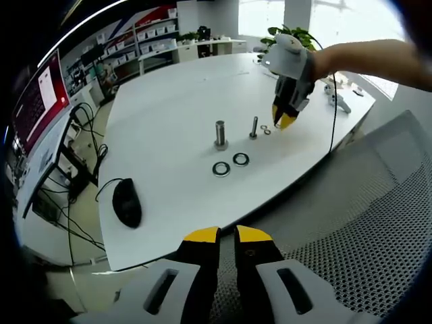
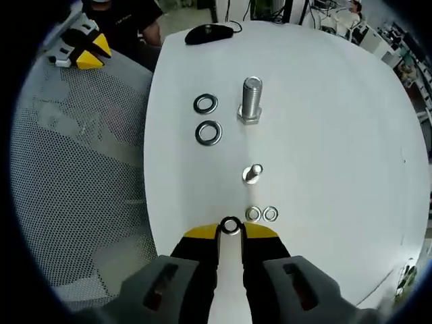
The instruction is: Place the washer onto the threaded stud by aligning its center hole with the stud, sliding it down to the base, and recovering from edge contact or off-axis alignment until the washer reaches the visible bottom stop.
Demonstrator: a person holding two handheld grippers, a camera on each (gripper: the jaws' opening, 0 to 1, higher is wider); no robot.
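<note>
The right tool [image 2: 230, 230] has its yellow-tipped jaws clenched on a small washer [image 2: 230, 225], which stands pinched between the tips just above the white counter [image 2: 324, 121]. In the left gripper view the same tool [image 1: 284, 121] hangs over the far part of the counter, tips down, near the small parts. Just ahead of the held washer lie two more small washers [image 2: 261, 214] side by side, flat on the counter. Beyond them stands the small threaded stud [image 2: 252, 173], upright and bare — nothing is on it yet. Farther on is a larger bolt [image 2: 250, 100], head down and also bare, with two large washers [image 2: 207, 118] lying flat to its side, apart from it. At the far edge sits a black computer mouse [image 2: 209, 32].

The left tool [image 1: 227, 237] hangs off the counter's near edge, over a mesh chair back [image 1: 351, 223]; its jaws stand nearly together with nothing between them.

By my reading the task is at an early stage: the washer is picked up, but carrying it over the stud, lining its hole with the shaft and sliding it to the base are all left to do.
</note>
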